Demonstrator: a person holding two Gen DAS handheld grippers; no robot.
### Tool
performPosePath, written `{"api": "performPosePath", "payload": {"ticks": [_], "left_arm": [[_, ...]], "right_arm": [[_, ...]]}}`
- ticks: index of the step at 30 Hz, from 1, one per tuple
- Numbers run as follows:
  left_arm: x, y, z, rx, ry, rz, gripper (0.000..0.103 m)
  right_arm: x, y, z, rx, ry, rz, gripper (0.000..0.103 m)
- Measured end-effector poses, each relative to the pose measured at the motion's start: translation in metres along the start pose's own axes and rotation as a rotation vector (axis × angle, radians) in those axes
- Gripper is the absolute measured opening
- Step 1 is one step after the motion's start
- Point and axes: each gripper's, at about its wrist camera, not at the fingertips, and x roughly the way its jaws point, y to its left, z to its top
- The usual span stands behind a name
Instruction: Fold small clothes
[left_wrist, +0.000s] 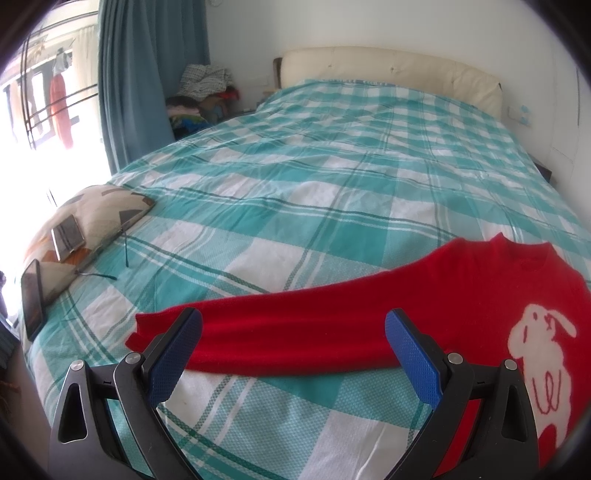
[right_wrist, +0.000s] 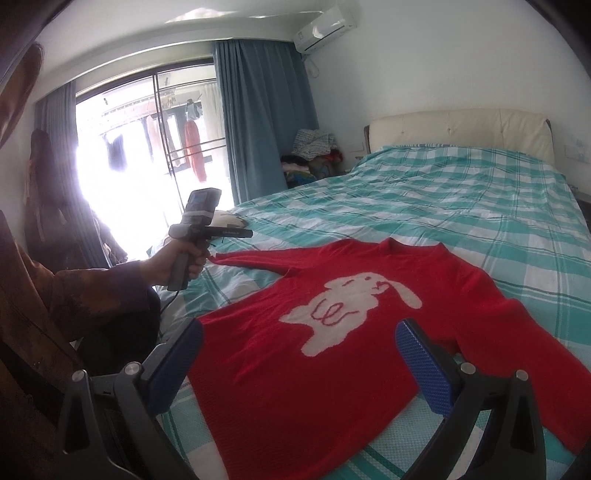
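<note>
A small red sweater (right_wrist: 295, 369) with a white rabbit on its chest lies flat, face up, on the bed. Its left sleeve (left_wrist: 295, 325) stretches out straight toward the bed's left edge. My left gripper (left_wrist: 293, 332) is open, its blue pads on either side of that sleeve, just above it and near the cuff. In the right wrist view the left gripper's body (right_wrist: 199, 236) shows, held in a hand at the sleeve's end. My right gripper (right_wrist: 299, 343) is open over the sweater's lower body, holding nothing. The right sleeve (right_wrist: 524, 325) lies along the sweater's right side.
The bed has a teal and white checked sheet (left_wrist: 314, 166) and a cream headboard (left_wrist: 388, 70). A patterned pillow (left_wrist: 96, 218) with two phones (left_wrist: 66, 236) sits at the bed's left edge. A clothes pile (right_wrist: 314, 155) stands by the blue curtain (right_wrist: 258, 110).
</note>
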Motion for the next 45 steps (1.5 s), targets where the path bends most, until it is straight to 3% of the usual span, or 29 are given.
{"api": "performPosePath", "payload": {"ticks": [8, 16, 20, 24, 26, 28, 30, 33, 37, 45], "left_arm": [[-0.001, 0.0, -0.001, -0.007, 0.002, 0.001, 0.1], [-0.001, 0.0, 0.0, -0.007, 0.004, 0.0, 0.1], [0.001, 0.001, 0.001, -0.011, 0.013, -0.01, 0.1], [-0.001, 0.006, 0.002, -0.038, 0.014, -0.031, 0.1], [-0.003, 0.009, 0.003, -0.051, 0.015, -0.041, 0.1], [-0.004, 0.012, 0.004, -0.067, 0.014, -0.044, 0.1], [-0.004, 0.015, 0.005, -0.087, 0.014, -0.045, 0.1], [-0.004, 0.019, 0.005, -0.106, 0.018, -0.042, 0.1], [-0.003, 0.022, 0.004, -0.112, 0.022, -0.032, 0.1], [-0.001, 0.023, 0.004, -0.12, 0.032, -0.034, 0.1]], "right_arm": [[0.008, 0.011, -0.004, -0.107, 0.007, -0.07, 0.102], [0.009, 0.006, -0.005, -0.1, 0.019, -0.118, 0.102], [0.004, -0.025, -0.004, 0.045, 0.027, -0.205, 0.102], [-0.019, -0.076, -0.006, 0.267, 0.003, -0.366, 0.102], [-0.037, -0.094, -0.008, 0.327, -0.017, -0.495, 0.103], [-0.049, -0.096, -0.008, 0.286, -0.021, -0.63, 0.102], [-0.055, -0.085, -0.003, 0.208, -0.05, -0.703, 0.102], [-0.062, -0.064, 0.007, 0.112, -0.133, -0.704, 0.102], [-0.063, -0.051, 0.01, 0.069, -0.176, -0.71, 0.102], [-0.051, -0.025, 0.015, -0.141, -0.145, -0.896, 0.102]]}}
